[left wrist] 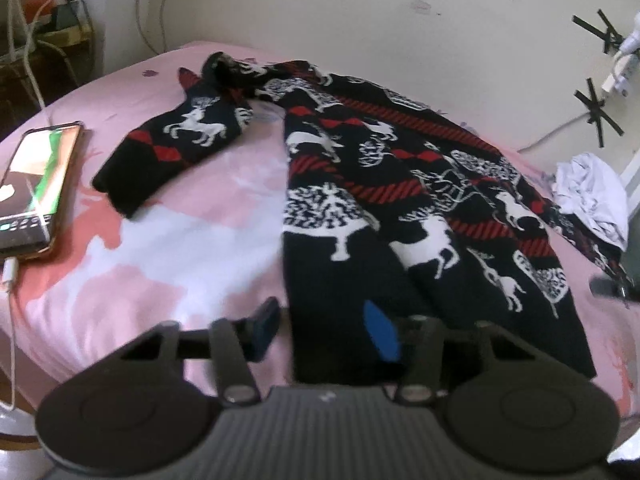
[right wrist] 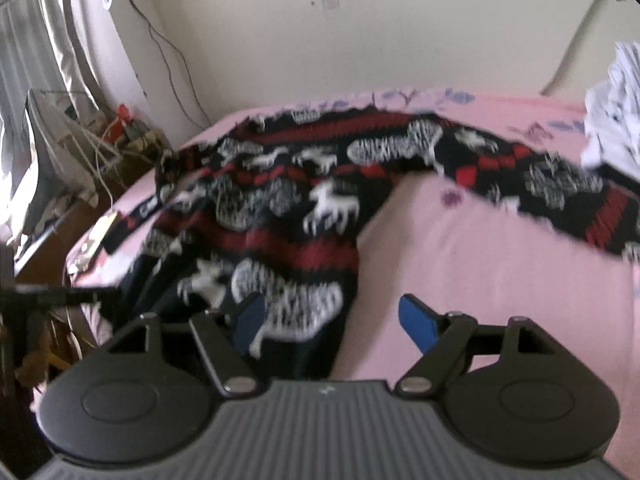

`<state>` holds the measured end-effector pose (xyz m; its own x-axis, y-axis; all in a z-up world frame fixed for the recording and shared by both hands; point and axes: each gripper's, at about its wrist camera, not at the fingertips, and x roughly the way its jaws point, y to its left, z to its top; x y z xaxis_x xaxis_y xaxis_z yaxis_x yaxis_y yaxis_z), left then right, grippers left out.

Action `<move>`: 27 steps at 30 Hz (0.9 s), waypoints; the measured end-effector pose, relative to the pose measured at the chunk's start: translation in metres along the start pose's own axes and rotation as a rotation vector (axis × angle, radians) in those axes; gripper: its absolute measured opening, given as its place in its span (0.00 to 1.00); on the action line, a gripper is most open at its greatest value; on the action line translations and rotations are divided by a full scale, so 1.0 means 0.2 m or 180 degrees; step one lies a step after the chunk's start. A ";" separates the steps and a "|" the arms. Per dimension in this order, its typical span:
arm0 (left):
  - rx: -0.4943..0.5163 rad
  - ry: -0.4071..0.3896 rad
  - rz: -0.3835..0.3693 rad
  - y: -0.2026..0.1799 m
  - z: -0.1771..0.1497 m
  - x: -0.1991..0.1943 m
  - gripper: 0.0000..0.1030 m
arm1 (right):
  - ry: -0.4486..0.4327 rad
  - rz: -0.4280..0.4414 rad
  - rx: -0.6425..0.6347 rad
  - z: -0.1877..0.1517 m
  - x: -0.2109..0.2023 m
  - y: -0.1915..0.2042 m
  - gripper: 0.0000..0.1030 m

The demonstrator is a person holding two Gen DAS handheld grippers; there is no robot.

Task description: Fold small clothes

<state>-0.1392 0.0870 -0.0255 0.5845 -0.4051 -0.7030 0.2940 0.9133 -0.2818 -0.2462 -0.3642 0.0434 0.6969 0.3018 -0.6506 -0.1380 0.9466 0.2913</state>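
Note:
A black sweater with red bands and white reindeer and trees (left wrist: 380, 184) lies spread on the pink bed sheet (left wrist: 180, 240). One sleeve (left wrist: 176, 140) stretches out to the left. My left gripper (left wrist: 324, 328) is open over the sweater's near hem, left finger over the sheet, right blue pad (left wrist: 380, 332) over the dark fabric. In the right wrist view the sweater (right wrist: 280, 208) lies ahead and left, its other sleeve (right wrist: 560, 188) reaching right. My right gripper (right wrist: 332, 320) is open at the sweater's near corner, left pad (right wrist: 248, 320) over the fabric, right pad (right wrist: 416, 320) over the sheet.
A phone (left wrist: 36, 188) with a lit screen and a white cable lies on the sheet at the left. A crumpled white garment (left wrist: 592, 196) sits by the sweater's right sleeve; it also shows in the right wrist view (right wrist: 616, 112). A cream wall stands behind the bed.

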 end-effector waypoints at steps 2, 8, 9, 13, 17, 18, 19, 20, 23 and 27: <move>-0.0010 -0.0007 0.0058 0.01 -0.01 -0.01 0.19 | 0.0031 0.0018 0.0029 -0.05 0.00 0.00 0.72; -0.0026 -0.0095 0.0107 0.03 0.01 -0.05 0.06 | 0.0088 0.0101 0.0007 -0.12 0.06 0.06 0.38; -0.0043 -0.0172 0.0156 0.04 0.03 -0.08 0.05 | 0.0153 0.0174 -0.0020 -0.12 0.07 0.08 0.12; -0.0186 -0.0605 0.0386 0.15 0.14 -0.37 0.05 | 0.0147 0.0744 -0.0071 -0.07 0.02 0.16 0.10; -0.0082 -0.0619 0.0579 0.19 0.14 -0.50 0.06 | 0.0240 0.1101 -0.0339 -0.06 -0.01 0.21 0.18; -0.0042 -0.0569 0.0648 0.19 0.13 -0.49 0.09 | 0.0320 0.1074 -0.0374 -0.06 0.00 0.20 0.31; -0.0023 -0.0524 0.0793 0.19 0.13 -0.46 0.10 | 0.0338 0.0992 -0.0368 -0.06 0.02 0.17 0.38; -0.0034 -0.0507 0.0988 0.20 0.13 -0.44 0.10 | 0.0298 0.0872 -0.0311 -0.04 0.02 0.13 0.54; -0.0286 -0.0521 0.0923 0.28 0.17 -0.41 0.14 | 0.0083 0.0597 0.0066 0.03 -0.01 -0.03 0.54; -0.0355 -0.0594 0.0556 0.27 0.26 -0.33 0.26 | -0.0478 -0.0063 0.0892 0.10 -0.14 -0.33 0.55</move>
<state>-0.1226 0.1605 0.0400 0.7512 -0.2324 -0.6178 0.0975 0.9648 -0.2443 -0.2418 -0.4371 0.0567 0.7965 0.2437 -0.5533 0.0614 0.8779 0.4750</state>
